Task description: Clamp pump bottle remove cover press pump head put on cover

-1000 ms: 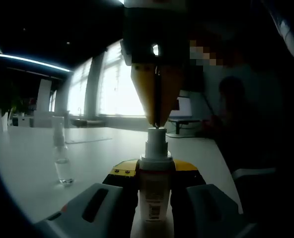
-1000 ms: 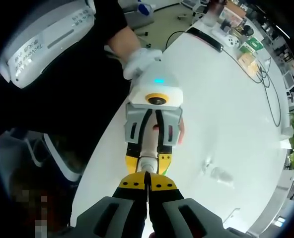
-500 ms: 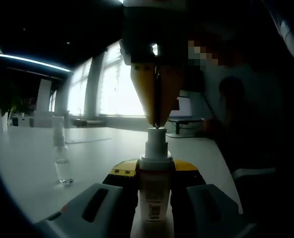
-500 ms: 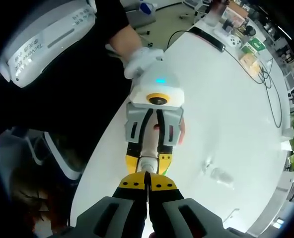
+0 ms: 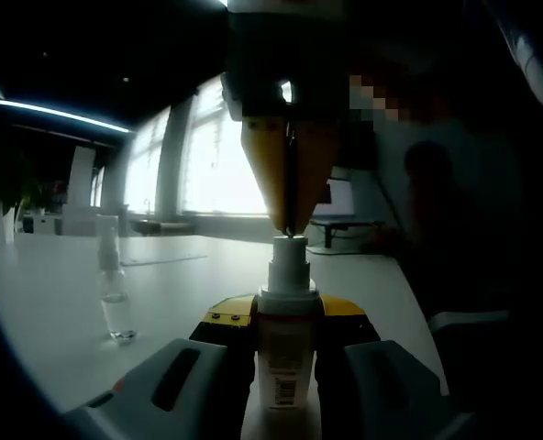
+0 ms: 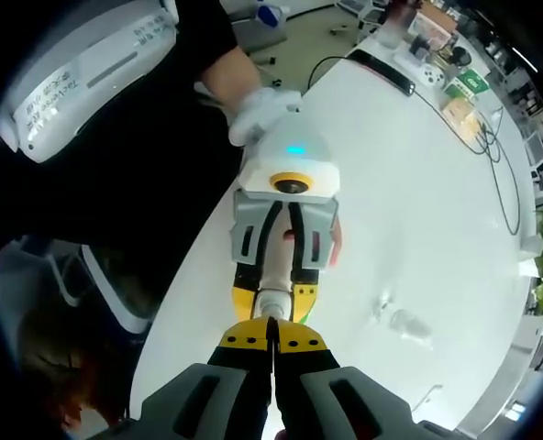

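On a wide white table (image 6: 418, 183), seen from above in the right gripper view, one pump bottle (image 5: 285, 353) is held upright between the jaws of the left gripper (image 6: 275, 280), which is clenched around its body. The long axis of the bottle runs straight up from those jaws, with the pump head (image 5: 288, 258) at the top and no cover on it.

The right gripper (image 5: 288, 225) is seen in the left gripper view directly above the bottle, pointing straight down, its yellow jaws closed together with nothing between them and their tips touching, or very nearly touching, the top of the pump head. The coming press is judged to depend on this line-up: closed tips and bottle share one vertical line, so a straight push down along the bottle is called for, and a sideways slip off the small head is the risk.

One clear cover (image 5: 115, 293) is seen standing upright on the table, well to the side of the bottle, nearer the left gripper.

A gloved hand (image 6: 258, 115) is seen on the left gripper. Cables and small items lie at the far end.
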A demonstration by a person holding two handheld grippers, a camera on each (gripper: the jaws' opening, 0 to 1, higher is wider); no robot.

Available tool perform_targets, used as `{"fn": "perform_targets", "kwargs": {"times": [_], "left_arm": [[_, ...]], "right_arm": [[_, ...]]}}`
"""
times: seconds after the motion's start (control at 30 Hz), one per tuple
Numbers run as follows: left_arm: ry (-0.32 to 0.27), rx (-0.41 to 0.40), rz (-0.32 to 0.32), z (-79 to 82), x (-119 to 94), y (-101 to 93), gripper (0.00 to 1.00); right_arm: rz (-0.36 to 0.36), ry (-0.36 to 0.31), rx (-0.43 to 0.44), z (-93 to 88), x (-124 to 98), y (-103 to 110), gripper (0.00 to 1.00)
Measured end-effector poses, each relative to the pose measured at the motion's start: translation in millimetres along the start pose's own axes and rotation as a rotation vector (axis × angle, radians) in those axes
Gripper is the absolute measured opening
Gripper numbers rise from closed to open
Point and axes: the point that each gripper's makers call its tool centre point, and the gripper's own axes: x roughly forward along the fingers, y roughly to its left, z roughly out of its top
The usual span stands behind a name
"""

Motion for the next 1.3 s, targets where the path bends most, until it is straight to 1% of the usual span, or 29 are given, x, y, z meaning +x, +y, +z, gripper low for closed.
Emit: {"fn": "perform_targets", "kwargs": {"times": [0.33,0.67,0.8,0.9,1.3], "left_arm": [[0.0,0.0,-0.001,0.1,-0.1,-0.3,0.15],[0.0,0.0,-0.001,0.2,-0.2,-0.4,0.15],[0.0,-0.001,0.0,0.0,-0.3,-0.1,0.15],[0.0,-0.001,0.0,0.0,-0.3,-0.1,0.15],[0.0,-0.003,0.002,-0.3,-0.1,0.0,0.15]], "right_arm": [[0.004,0.002,0.009,-0.4,1.1,0.8,0.0],[0.019,0.004,-0.01,0.7,6.7,2.9,0.0],[0.02,0.016,-0.026,1.6,8.3,3.6,0.0],[0.02,0.019,-0.022,1.4,8.3,3.3,0.0],[-0.02,0.009,-0.023,1.4,1.4,2.2,0.0]]}}
